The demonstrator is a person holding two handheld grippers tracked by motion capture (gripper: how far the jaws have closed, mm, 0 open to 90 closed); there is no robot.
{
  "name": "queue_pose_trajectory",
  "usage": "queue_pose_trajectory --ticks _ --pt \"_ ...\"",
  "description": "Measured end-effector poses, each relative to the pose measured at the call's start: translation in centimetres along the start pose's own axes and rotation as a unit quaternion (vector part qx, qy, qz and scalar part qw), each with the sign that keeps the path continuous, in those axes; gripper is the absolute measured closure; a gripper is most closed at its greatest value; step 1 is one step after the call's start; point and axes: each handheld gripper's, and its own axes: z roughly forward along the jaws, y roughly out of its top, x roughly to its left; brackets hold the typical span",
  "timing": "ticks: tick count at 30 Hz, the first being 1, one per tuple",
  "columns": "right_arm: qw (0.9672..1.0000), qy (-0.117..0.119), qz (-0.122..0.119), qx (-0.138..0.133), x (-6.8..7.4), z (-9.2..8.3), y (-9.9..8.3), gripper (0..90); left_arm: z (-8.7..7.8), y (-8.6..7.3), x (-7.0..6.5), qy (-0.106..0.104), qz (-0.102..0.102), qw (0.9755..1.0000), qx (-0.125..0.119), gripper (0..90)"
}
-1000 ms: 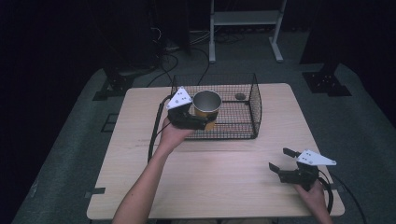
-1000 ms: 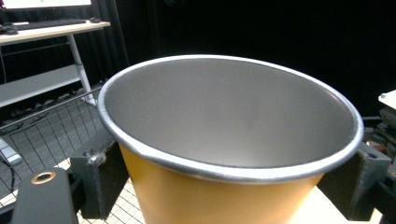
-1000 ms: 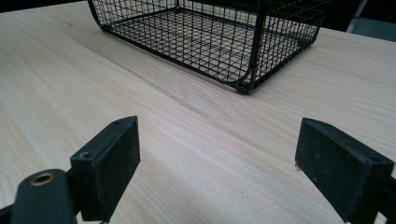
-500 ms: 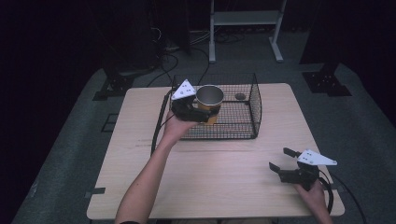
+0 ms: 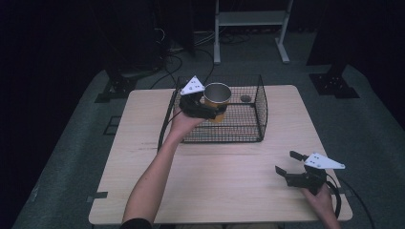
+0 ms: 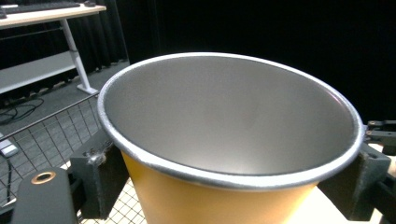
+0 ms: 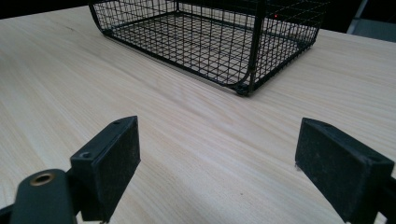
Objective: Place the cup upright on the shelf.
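my left tongs (image 5: 206, 109) were pinching the yellow cup (image 5: 217, 99) upright over the near-left part of the wire basket (image 5: 261, 112), open end up, while my right tongs (image 5: 292, 168) sat spread and empty well off across the worktop (image 5: 229, 167).

A pale wooden table (image 5: 143, 143) stands on grey carpet (image 5: 62, 152) in the middle of the frame. At top centre is the lower part of a white desk frame (image 5: 250, 19), with loose cables (image 5: 176, 45) lying on the floor to its left. Black stand feet sit at upper left (image 5: 112, 88) and upper right (image 5: 334, 83). Everything behind is dark curtain (image 6: 261, 28).
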Motion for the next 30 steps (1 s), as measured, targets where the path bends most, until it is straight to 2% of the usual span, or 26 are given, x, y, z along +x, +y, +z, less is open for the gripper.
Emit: queue_pose_trajectory --ticks 5,8,13,17,20,30 --pt "1.0000 0.001 -0.001 0.000 0.0 0.0 0.0 13.0 0.9 -0.2 0.8 -0.001 -0.009 0.9999 0.011 13.8" --pt "1.0000 0.001 0.002 -0.001 0.0 0.0 0.0 13.0 1.4 -0.3 1.2 -0.003 -0.018 0.9998 0.009 13.8" --pt "1.0000 0.001 0.001 -0.003 0.0 0.0 0.0 13.0 2.1 -0.4 1.9 -0.005 -0.020 0.9996 0.020 13.8" --pt "1.0000 0.002 0.002 -0.003 -0.1 0.0 0.0 13.0 2.6 -0.3 2.2 -0.008 -0.022 0.9995 0.021 13.8" --pt "1.0000 0.003 0.003 -0.004 -0.1 0.0 0.0 13.0 3.1 -0.3 2.4 -0.008 -0.017 0.9995 0.024 13.8" --pt "0.9999 0.004 0.008 -0.006 -0.2 -0.1 0.0 13.0 5.0 -0.7 3.4 -0.021 -0.021 0.9989 0.037 13.7"
